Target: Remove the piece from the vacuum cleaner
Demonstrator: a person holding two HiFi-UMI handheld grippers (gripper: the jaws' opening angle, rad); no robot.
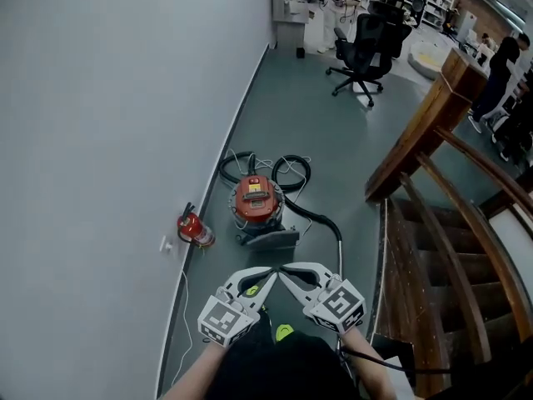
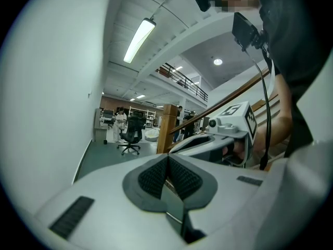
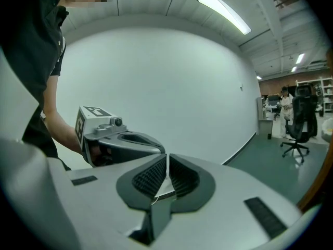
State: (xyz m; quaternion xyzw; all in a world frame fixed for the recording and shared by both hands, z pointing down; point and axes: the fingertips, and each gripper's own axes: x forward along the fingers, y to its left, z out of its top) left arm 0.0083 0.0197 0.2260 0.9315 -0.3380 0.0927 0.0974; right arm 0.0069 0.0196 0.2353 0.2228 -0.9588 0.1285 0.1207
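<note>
One vacuum cleaner (image 1: 254, 200) stands on the floor (image 1: 333, 140), close to the floor's left edge where it meets the wall (image 1: 100, 140), well ahead of me. Its red top is on the drum, so nothing inside shows. A grey piece (image 1: 271, 239) sits against its near side. A black hose (image 1: 287, 172) loops behind it and runs round to a thin wand (image 1: 340, 252) on its right. A red fire extinguisher (image 1: 194, 228) sits right at the wall edge, just left of the vacuum.

My left tongs (image 1: 268, 279) and right tongs (image 1: 285, 277) hang near my body, tips almost meeting, well apart from the vacuum. Both are closed pad to pad and grip nothing.

Only the head view shows the vacuum, hose and extinguisher. The gripper views look higher. The left gripper view shows the wooden stair rail (image 2: 223, 100), an office chair (image 2: 130, 134) and my right tongs. The right gripper view shows the blank wall and my left tongs.
</note>
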